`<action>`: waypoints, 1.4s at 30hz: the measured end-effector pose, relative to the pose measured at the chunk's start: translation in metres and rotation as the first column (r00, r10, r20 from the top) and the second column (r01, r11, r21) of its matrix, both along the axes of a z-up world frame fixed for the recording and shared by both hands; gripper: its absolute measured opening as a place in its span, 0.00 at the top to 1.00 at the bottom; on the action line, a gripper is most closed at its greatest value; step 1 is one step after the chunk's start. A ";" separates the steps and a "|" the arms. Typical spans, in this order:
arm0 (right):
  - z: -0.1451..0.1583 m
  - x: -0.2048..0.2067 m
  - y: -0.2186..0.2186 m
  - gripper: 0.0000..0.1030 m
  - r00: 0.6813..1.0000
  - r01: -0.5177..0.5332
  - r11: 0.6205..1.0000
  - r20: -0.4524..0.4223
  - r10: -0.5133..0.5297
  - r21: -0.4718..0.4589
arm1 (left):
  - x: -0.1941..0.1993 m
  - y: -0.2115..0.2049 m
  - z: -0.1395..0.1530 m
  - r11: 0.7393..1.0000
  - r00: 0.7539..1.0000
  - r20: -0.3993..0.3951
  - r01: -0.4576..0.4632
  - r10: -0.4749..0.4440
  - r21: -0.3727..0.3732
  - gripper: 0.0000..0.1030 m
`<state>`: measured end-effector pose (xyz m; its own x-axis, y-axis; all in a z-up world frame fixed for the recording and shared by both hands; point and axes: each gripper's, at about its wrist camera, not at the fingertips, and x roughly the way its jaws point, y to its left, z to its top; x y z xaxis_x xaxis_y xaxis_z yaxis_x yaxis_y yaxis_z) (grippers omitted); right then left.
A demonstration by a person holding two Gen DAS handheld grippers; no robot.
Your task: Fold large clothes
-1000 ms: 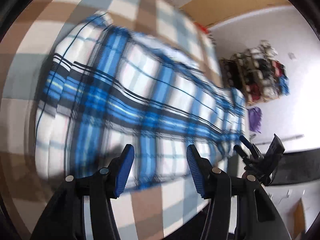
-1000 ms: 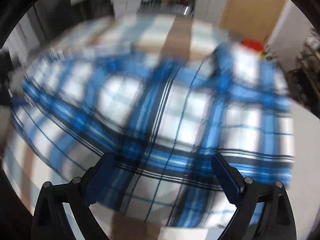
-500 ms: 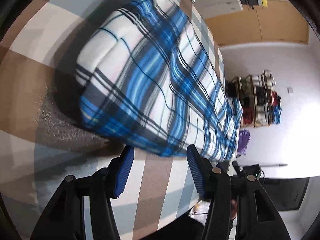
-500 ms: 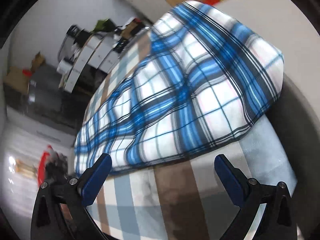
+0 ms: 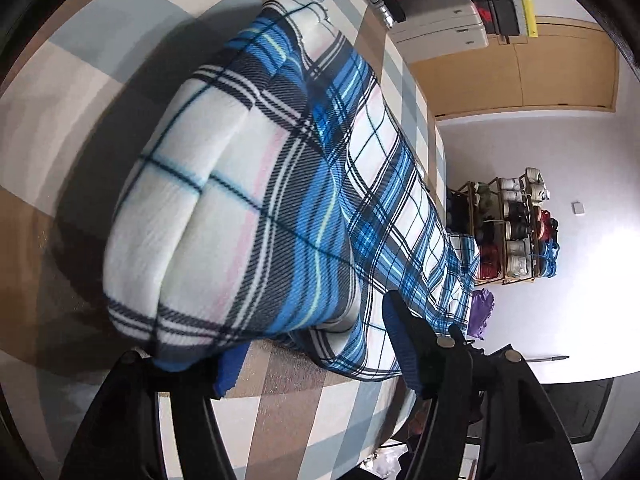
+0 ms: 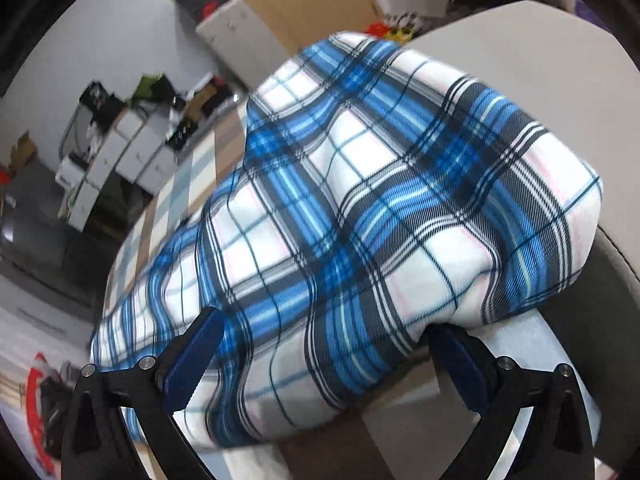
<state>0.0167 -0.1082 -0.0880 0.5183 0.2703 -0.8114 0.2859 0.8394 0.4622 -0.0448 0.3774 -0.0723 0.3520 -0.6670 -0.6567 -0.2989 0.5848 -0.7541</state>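
Both sets of tongs are spread wide, left gripper (image 5: pixel 316 344) having just opened further, right gripper (image 6: pixel 324 360) straddling fabric without pinching. The plaid garment (image 5: pixel 256 184) already lies folded in thick layers on the checked tablecloth (image 5: pixel 80 92). Probably another fold or two left.

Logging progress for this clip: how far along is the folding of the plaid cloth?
Done: the blue plaid cloth already lies doubled into a thick, layered long strip on the checked cover. In hand: the left gripper, whose fingers have just been opening, and the right gripper both straddle an end of the strip, fingers open, nothing pinched yet. Left: gripping and folding the strip shorter.
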 end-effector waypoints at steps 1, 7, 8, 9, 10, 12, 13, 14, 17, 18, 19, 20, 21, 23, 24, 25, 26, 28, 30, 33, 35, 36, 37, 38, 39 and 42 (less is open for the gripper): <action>0.000 -0.001 0.002 0.00 1.000 -0.014 1.000 0.007 0.014 -0.021 | -0.003 0.002 0.000 1.000 1.000 0.004 -0.004 0.004 0.005 0.43; 0.001 -0.009 -0.002 0.03 1.000 -0.024 0.996 0.002 0.024 -0.090 | -0.033 0.021 0.010 0.991 0.998 -0.053 -0.010 0.017 0.135 0.43; 0.001 -0.013 -0.007 0.03 1.000 -0.007 0.995 -0.013 0.006 -0.101 | -0.040 0.026 0.011 0.987 0.998 -0.059 -0.024 0.034 0.161 0.43; 0.003 -0.017 -0.013 0.03 1.000 0.014 0.995 -0.024 -0.016 -0.096 | -0.049 0.036 0.016 0.983 0.997 -0.053 -0.051 0.061 0.179 0.43; 0.005 -0.023 -0.020 0.02 0.999 0.039 0.996 -0.025 -0.041 -0.076 | -0.056 0.046 0.021 0.980 0.996 -0.040 -0.073 0.082 0.182 0.43; 0.011 -0.029 -0.026 0.02 0.998 0.070 0.997 -0.009 -0.070 -0.039 | -0.063 0.064 0.029 0.980 0.993 -0.021 -0.115 0.120 0.163 0.43; 0.018 -0.032 -0.026 0.02 0.998 0.069 0.997 0.018 -0.068 -0.027 | -0.063 0.070 0.031 0.980 0.991 -0.012 -0.131 0.135 0.150 0.42; 0.025 -0.035 -0.023 0.02 0.997 0.060 0.998 0.047 -0.059 -0.027 | -0.060 0.079 0.033 0.979 0.989 -0.006 -0.148 0.150 0.143 0.36; 0.044 -0.040 -0.005 0.02 0.992 0.013 0.999 0.128 -0.007 -0.049 | -0.040 0.086 0.018 0.986 0.991 -0.060 -0.114 0.122 0.121 0.14; 0.048 -0.040 0.002 0.02 0.989 -0.011 0.999 0.148 0.018 -0.051 | -0.035 0.084 0.010 0.993 0.991 -0.089 -0.089 0.096 0.082 0.14; 0.051 -0.042 0.007 0.02 0.986 -0.038 0.998 0.162 0.047 -0.058 | -0.032 0.082 0.000 0.996 0.989 -0.118 -0.085 0.085 0.008 0.14; 0.053 -0.042 0.014 0.02 0.983 -0.059 0.995 0.170 0.071 -0.074 | -0.033 0.079 -0.005 0.996 0.988 -0.130 -0.087 0.082 -0.034 0.14; 0.054 -0.042 0.019 0.02 0.981 -0.075 0.993 0.174 0.089 -0.089 | -0.030 0.075 -0.006 0.995 0.989 -0.123 -0.085 0.077 -0.055 0.14; 0.054 -0.043 0.033 0.02 0.975 -0.118 0.985 0.173 0.139 -0.128 | -0.026 0.070 -0.005 0.994 0.993 -0.096 -0.071 0.063 -0.084 0.14; 0.054 -0.044 0.040 0.02 0.971 -0.137 0.980 0.175 0.161 -0.143 | -0.023 0.066 -0.005 0.993 0.995 -0.085 -0.060 0.051 -0.105 0.14; 0.055 -0.043 0.047 0.02 0.967 -0.152 0.975 0.179 0.180 -0.159 | -0.021 0.063 -0.005 0.992 0.996 -0.080 -0.057 0.048 -0.109 0.14; 0.056 -0.041 0.052 0.02 0.964 -0.163 0.972 0.182 0.194 -0.171 | -0.018 0.059 -0.004 0.993 0.997 -0.070 -0.047 0.040 -0.108 0.14; 0.061 -0.043 0.063 0.02 0.951 -0.195 0.961 0.201 0.234 -0.195 | -0.013 0.055 -0.005 0.995 0.998 -0.051 -0.027 0.022 -0.101 0.19; 0.066 -0.046 0.081 0.02 0.935 -0.226 0.949 0.224 0.275 -0.221 | -0.012 0.053 -0.004 0.998 0.999 -0.032 -0.004 0.002 -0.070 0.54; 0.073 -0.051 0.113 0.02 0.893 -0.304 0.910 0.250 0.376 -0.283 | -0.013 0.051 -0.007 0.998 0.999 -0.030 0.023 -0.025 -0.060 0.92; 0.074 -0.054 0.135 0.02 0.856 -0.363 0.874 0.256 0.450 -0.325 | -0.014 0.054 -0.009 0.998 1.000 -0.020 0.018 -0.020 -0.060 0.96; 0.075 -0.056 0.148 0.02 0.836 -0.389 0.853 0.256 0.485 -0.348 | -0.016 0.055 -0.009 0.998 1.000 -0.012 0.012 -0.013 -0.063 0.97; 0.075 -0.055 0.160 0.02 0.822 -0.406 0.838 0.254 0.509 -0.365 | -0.018 0.056 -0.008 0.998 1.000 -0.005 0.006 -0.006 -0.059 0.98; 0.074 -0.056 0.169 0.02 0.812 -0.421 0.828 0.253 0.526 -0.371 | -0.017 0.053 -0.004 0.998 1.000 0.001 0.007 -0.006 -0.056 0.98; 0.074 -0.055 0.180 0.02 0.792 -0.450 0.813 0.255 0.554 -0.370 | -0.019 0.053 -0.001 0.999 1.000 0.006 0.009 -0.009 -0.045 0.98; 0.075 -0.055 0.207 0.02 0.738 -0.520 0.781 0.279 0.614 -0.345 | -0.022 0.053 0.002 0.999 1.000 0.004 0.006 -0.005 -0.040 0.98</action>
